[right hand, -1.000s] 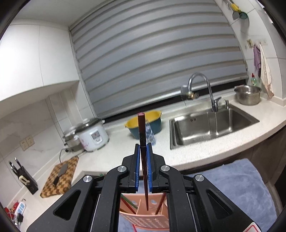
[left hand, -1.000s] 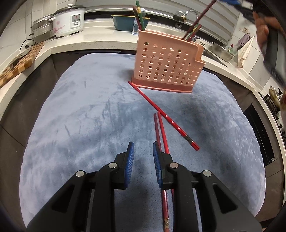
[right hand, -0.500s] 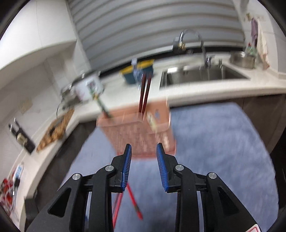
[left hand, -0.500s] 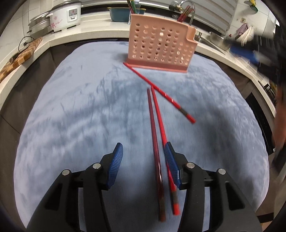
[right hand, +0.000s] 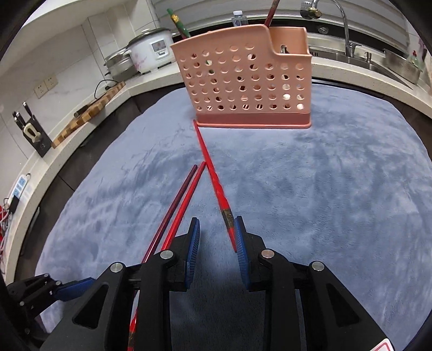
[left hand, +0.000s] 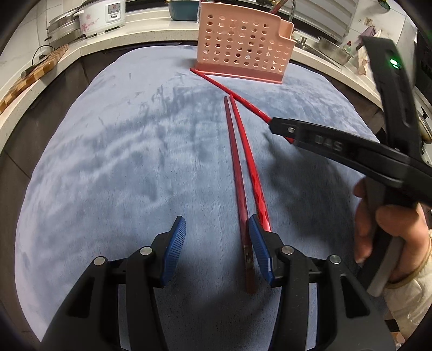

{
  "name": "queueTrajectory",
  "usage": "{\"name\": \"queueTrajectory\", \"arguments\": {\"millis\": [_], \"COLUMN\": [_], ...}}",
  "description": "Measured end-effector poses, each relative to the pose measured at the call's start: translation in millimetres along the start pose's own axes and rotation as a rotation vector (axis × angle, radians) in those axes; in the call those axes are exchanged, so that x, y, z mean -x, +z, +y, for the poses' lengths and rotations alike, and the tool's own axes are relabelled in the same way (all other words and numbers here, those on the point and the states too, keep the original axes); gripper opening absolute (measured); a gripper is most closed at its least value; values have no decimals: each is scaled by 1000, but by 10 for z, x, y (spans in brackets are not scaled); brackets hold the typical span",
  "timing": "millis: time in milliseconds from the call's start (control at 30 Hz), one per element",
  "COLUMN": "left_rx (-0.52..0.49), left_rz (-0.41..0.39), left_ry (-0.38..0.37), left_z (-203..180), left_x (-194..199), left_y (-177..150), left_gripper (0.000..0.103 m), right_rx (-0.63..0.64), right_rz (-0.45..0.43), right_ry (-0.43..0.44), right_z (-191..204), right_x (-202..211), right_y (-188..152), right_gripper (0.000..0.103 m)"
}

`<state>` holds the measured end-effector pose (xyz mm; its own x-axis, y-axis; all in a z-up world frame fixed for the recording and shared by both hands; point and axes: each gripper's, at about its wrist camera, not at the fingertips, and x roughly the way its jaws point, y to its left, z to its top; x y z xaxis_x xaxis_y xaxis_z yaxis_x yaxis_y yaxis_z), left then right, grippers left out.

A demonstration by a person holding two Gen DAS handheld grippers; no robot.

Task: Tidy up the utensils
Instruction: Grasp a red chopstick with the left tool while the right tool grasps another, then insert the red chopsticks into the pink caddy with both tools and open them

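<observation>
A pink perforated utensil holder (left hand: 243,48) (right hand: 248,81) stands at the far side of a blue-grey mat (left hand: 108,175), with a green chopstick (right hand: 178,23) and a brown one (right hand: 271,13) standing in it. My left gripper (left hand: 216,232) is open; a dark red chopstick (left hand: 237,172) lies between its jaws near the right pad, and a bright red one (left hand: 249,162) runs beside it under that finger. My right gripper (right hand: 216,229) is low over a third red chopstick (right hand: 213,172), which lies untouched between its closing jaws, near the right pad.
A person's hand (left hand: 391,229) holds the right gripper's handle at the mat's right side. On the counter behind are a rice cooker (right hand: 151,51), a cutting board (right hand: 89,113), a knife block (right hand: 32,132) and a sink (right hand: 378,62).
My right gripper let go of a dark chopstick above the holder, opened and dropped to the mat over the third chopstick. My left gripper opened and slid towards the near ends of the pair.
</observation>
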<state>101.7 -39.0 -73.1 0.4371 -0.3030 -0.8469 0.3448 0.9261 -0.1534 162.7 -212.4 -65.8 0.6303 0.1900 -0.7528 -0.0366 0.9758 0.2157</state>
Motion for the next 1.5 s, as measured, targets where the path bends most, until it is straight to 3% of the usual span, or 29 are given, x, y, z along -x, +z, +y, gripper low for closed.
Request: {"name": "queueTrajectory", "arguments": {"millis": [100, 200, 233, 500, 567, 633, 667, 800, 867, 933, 1000, 1367, 1433, 1500], "left_rx": [-4, -6, -5, -10, -12, -12, -13, -11, -5, -2, 1, -20, -24, -32], "left_rz": [-1, -1, -1, -1, 0, -2, -3, 0, 3, 6, 7, -1, -6, -8], "left_ry": [-4, -9, -11, -16, -16, -18, -18, -18, -15, -13, -14, -22, -23, -23], "left_z": [-9, -12, -12, -38, -54, -65, -71, -71, -53, -34, -20, -83, -104, -124], "left_x": [5, 9, 7, 22, 28, 40, 47, 46, 40, 36, 38, 64, 70, 72], "left_y": [-8, -19, -14, -34, -41, -40, -41, -38, -36, -40, -48, -187, -217, -245], "left_gripper": [46, 46, 46, 46, 46, 46, 46, 46, 46, 46, 46, 45, 42, 32], "right_rx": [19, 29, 27, -19, 14, 31, 28, 34, 47, 45, 37, -17, -25, -32], "right_rz": [3, 14, 30, 40, 24, -4, -22, -31, -2, 21, 31, 18, 18, 18], "right_ry": [-13, -12, -11, 5, -15, -32, -33, -32, -36, -38, -44, -10, -6, -6], "right_z": [37, 57, 51, -53, -17, 0, -7, -9, -22, -16, -31, -99, -110, -107], "right_x": [-48, -57, -72, 71, 131, 189, 216, 146, 29, -80, -114, 418, 548, 645], "right_y": [0, -21, -41, -248, -220, -168, -148, -27, -4, -2, -24, -412, -516, -584], "right_gripper": [23, 5, 3, 1, 5, 32, 37, 38, 34, 16, 11, 7, 7, 7]}}
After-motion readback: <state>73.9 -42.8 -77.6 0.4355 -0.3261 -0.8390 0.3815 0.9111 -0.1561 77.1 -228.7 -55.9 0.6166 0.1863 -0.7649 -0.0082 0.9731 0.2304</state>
